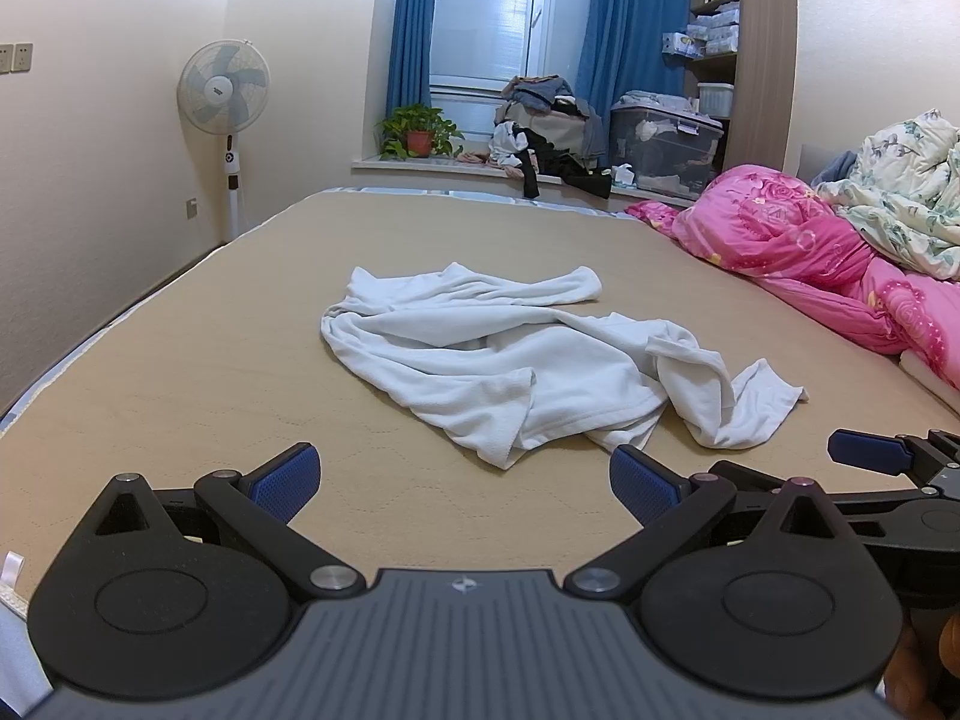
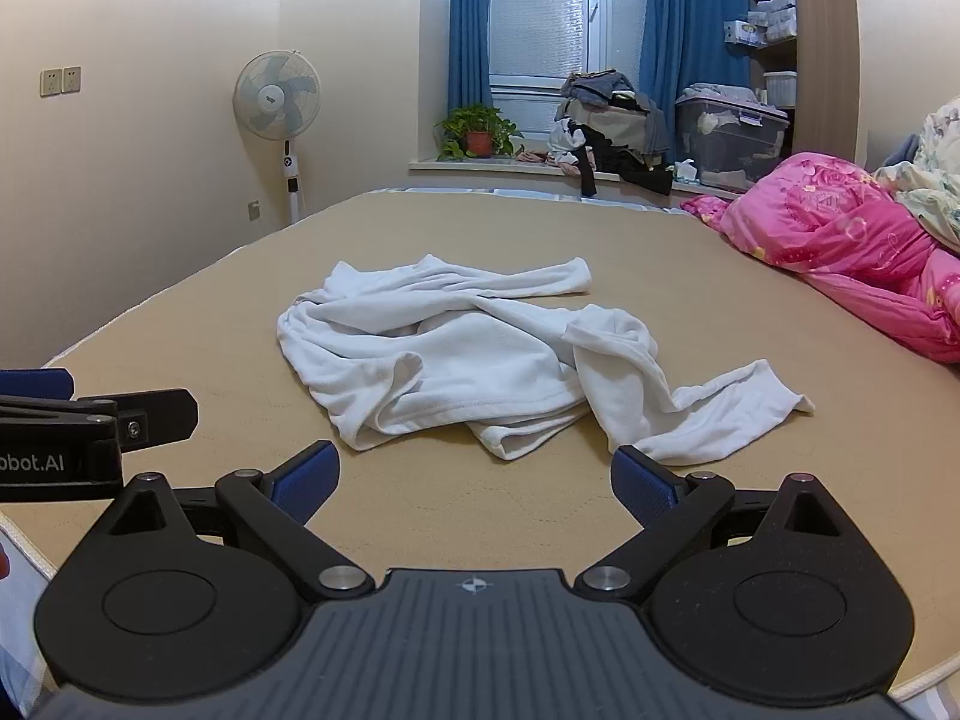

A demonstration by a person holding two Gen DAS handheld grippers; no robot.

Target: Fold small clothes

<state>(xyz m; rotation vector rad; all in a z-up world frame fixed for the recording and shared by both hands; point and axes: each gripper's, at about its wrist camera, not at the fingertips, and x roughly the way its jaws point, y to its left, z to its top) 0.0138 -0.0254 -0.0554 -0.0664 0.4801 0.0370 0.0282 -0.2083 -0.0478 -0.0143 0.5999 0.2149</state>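
Tan bed [image 1: 180, 372], crumpled white garment [image 1: 510, 360] lying mid-surface, pink quilt [image 1: 810, 264] heaped along its right edge

White garment [image 1: 510, 354] lies crumpled on the mattress [image 1: 210, 372].

I am in a home bedroom: a wide tan mattress [image 1: 240, 360] fills the frame, a pink quilt [image 1: 798, 240] bunches at right, and blue curtains [image 1: 411, 30], a standing fan [image 1: 223, 90] and a potted plant [image 1: 420, 132] line the top.
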